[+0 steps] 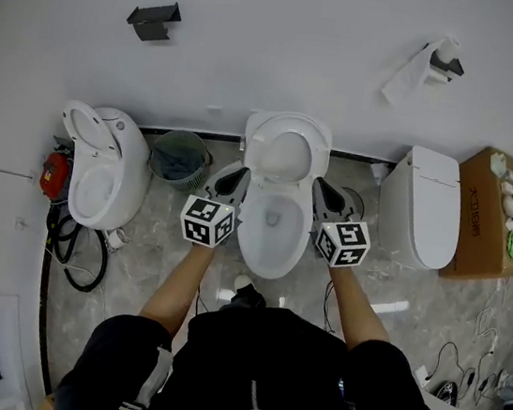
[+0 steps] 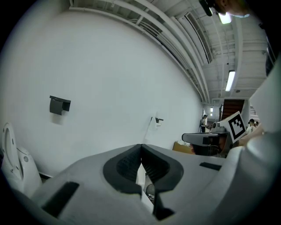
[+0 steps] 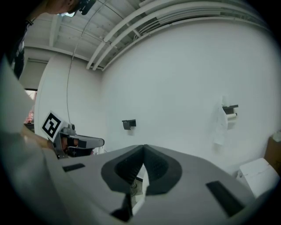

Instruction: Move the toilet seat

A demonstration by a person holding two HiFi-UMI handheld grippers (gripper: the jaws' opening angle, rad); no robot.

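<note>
**Seat Stood Up on Middle Toilet; Both Claws Closed and Empty**

A plain white wall (image 1: pixel 282 23) is seen across the top of the head view, and a grey marbled floor (image 1: pixel 149 260) is laid out below it. Three white ceramic toilets are lined up against the wall. On the middle toilet (image 1: pixel 271 235) the white oval toilet seat (image 1: pixel 290 122) is stood up at the back of the bowl and leaned toward the wall, so the bowl is left uncovered. The left toilet (image 1: pixel 97 191) is also shown with its lid lifted, while the right toilet (image 1: pixel 420 218) is covered by its flat lid. A brown cardboard box (image 1: pixel 481 222) is placed just beside the right toilet. A round grey-green waste bin (image 1: pixel 180 158) is set between the left and middle toilets.

Two grey grippers with marker cubes are held out on bare forearms, one on each side of the middle toilet. The left gripper (image 1: pixel 240 173) is pointed at the left edge of the raised seat and the right gripper (image 1: pixel 320 184) at its right edge. Whether either tip is touching the seat cannot be told. In each gripper view the dark ribbed pads are pressed together tip to tip, and nothing is caught between them.

High on the wall, a black paper holder (image 1: pixel 439 62) with a white strip hanging is mounted at the right, and a small black bracket (image 1: pixel 154 20) at the left.
</note>
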